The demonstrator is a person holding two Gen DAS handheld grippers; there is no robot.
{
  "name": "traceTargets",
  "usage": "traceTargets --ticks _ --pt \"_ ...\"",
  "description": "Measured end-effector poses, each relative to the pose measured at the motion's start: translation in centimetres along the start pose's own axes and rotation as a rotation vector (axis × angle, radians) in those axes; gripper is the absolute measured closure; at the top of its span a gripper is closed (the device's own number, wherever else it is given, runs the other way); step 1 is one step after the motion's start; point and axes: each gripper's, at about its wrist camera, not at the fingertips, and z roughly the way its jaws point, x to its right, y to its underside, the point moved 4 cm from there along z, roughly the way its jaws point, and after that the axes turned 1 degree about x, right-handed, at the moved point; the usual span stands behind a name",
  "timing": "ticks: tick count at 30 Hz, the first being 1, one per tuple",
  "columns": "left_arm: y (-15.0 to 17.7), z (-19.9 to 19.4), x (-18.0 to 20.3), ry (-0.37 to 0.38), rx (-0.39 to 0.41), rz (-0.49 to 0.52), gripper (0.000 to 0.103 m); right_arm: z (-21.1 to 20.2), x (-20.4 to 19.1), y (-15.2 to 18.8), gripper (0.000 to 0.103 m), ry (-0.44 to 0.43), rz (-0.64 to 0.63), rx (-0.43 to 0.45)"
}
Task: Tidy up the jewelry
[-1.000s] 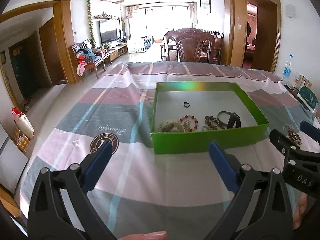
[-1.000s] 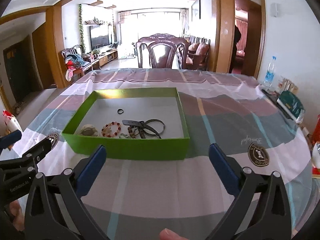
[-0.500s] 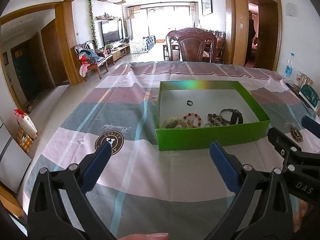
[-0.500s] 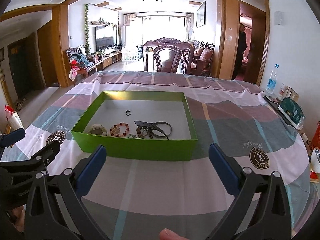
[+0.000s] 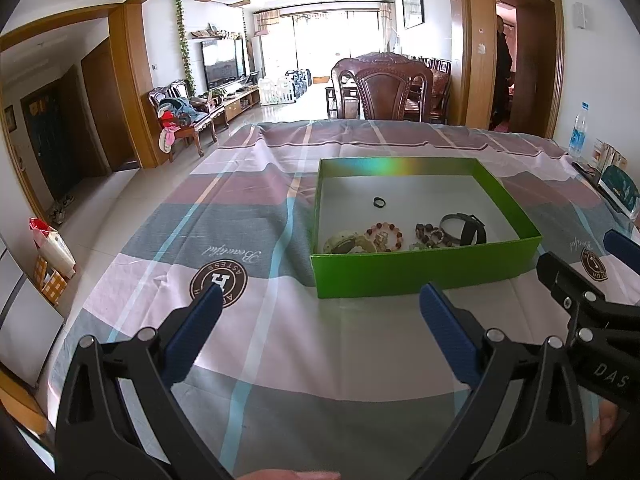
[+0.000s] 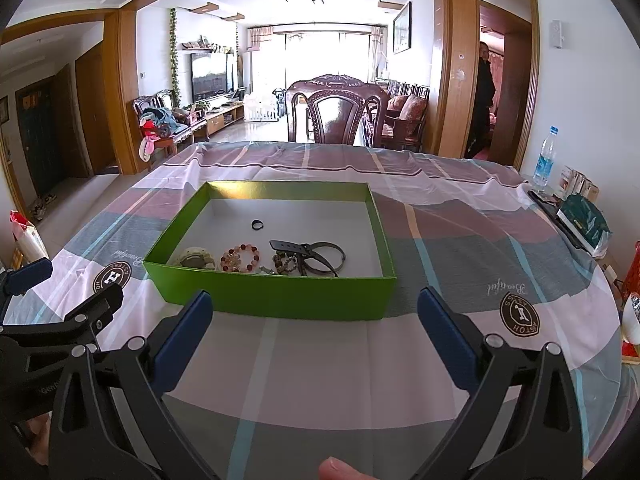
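A green box (image 5: pixel 420 270) (image 6: pixel 276 292) sits on the plaid tablecloth. Inside lie a small black ring (image 5: pixel 379 201) (image 6: pixel 257 224), a red bead bracelet (image 6: pixel 240 258) (image 5: pixel 384 234), a pale bangle (image 6: pixel 194 258) (image 5: pixel 344 242), a dark bead bracelet (image 6: pixel 285 263) (image 5: pixel 430 234) and a black strap watch (image 6: pixel 316 254) (image 5: pixel 464 226). My left gripper (image 5: pixel 320 300) is open and empty, in front of the box's near left corner. My right gripper (image 6: pixel 314 306) is open and empty, in front of the box's near wall. Each gripper shows at the edge of the other's view.
A dark wooden chair (image 6: pixel 340 114) stands at the table's far side. A water bottle (image 6: pixel 546 160) and a green packet (image 6: pixel 584 220) sit at the right edge. The table's left edge drops to a tiled floor (image 5: pixel 100 200).
Both grippers have drawn back a little from the box and tilted up slightly. Both stay open and empty. The jewelry has not moved.
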Motion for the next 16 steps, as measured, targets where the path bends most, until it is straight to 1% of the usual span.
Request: traceTargets --ticks 6,16 --pt "0.05 0.08 0.01 -0.007 0.001 0.006 0.005 0.01 0.07 0.1 0.003 -0.001 0.003 -0.005" --pt "0.65 0.96 0.19 0.006 -0.039 0.008 0.004 0.33 0.33 0.74 0.003 -0.002 0.016 -0.032"
